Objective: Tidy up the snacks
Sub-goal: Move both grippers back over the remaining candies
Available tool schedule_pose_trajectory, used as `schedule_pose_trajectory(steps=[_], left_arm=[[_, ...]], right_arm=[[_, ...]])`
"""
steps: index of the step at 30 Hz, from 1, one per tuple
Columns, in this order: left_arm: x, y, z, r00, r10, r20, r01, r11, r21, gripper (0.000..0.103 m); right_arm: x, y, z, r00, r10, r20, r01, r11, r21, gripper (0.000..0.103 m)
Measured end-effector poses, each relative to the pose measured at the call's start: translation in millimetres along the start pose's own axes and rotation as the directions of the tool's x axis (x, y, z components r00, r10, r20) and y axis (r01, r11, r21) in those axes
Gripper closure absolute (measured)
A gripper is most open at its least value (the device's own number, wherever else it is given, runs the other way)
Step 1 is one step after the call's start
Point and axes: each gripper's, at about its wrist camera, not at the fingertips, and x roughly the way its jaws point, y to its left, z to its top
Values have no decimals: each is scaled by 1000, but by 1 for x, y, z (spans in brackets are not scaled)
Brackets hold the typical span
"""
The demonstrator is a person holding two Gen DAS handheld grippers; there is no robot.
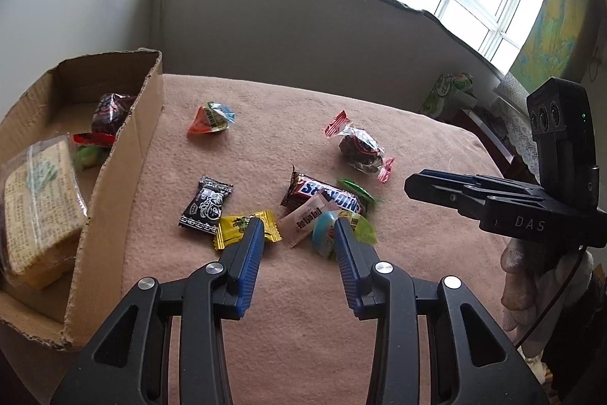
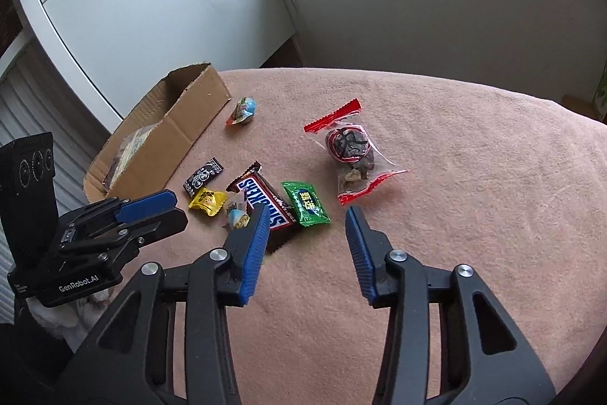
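Several wrapped snacks lie on a pink cloth. A Snickers bar (image 1: 329, 197) (image 2: 262, 202), a yellow candy (image 1: 242, 229) (image 2: 207, 202), a black candy (image 1: 206, 205) (image 2: 203, 177), a green candy (image 2: 306, 204), a pale sachet (image 1: 303, 219) and a blue-green jelly cup (image 1: 334, 233) cluster together. A clear red-edged packet (image 1: 358, 146) (image 2: 353, 156) lies apart. My left gripper (image 1: 297, 228) is open and empty above the pale sachet. My right gripper (image 2: 308, 213) is open and empty over the green candy.
A torn cardboard box (image 1: 125, 154) (image 2: 182, 124) at the left holds a cracker pack (image 1: 38, 204) and a few candies. A red-blue jelly cup (image 1: 210, 119) (image 2: 242, 111) lies near the box. Wall and windowsill stand behind the table.
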Motion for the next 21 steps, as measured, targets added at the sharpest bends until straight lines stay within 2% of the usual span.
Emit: schedule_pose_trajectory(steps=[1, 4, 7, 14, 18, 21], left_arm=[[2, 0, 1, 1000, 14, -1, -14, 1000, 9, 67], [2, 1, 1, 1000, -9, 0, 9, 1000, -9, 67], [-10, -1, -5, 1000, -26, 17, 26, 999, -21, 67], [-42, 11, -15, 998, -24, 57, 28, 997, -70, 67], [-53, 19, -16, 997, -16, 75, 23, 995, -93, 67], [-58, 24, -17, 996, -11, 84, 19, 995, -101, 67]], right_arm=[[2, -1, 3, 1000, 8, -5, -8, 1000, 5, 65], [10, 5, 18, 999, 37, -16, -37, 999, -16, 69], [28, 20, 37, 996, 59, -63, -64, 996, -68, 70], [88, 72, 61, 978, 2, -208, -57, 964, -258, 70], [110, 86, 57, 960, -27, -278, -63, 949, -310, 71], [110, 89, 45, 952, -52, -302, -61, 933, -356, 76]])
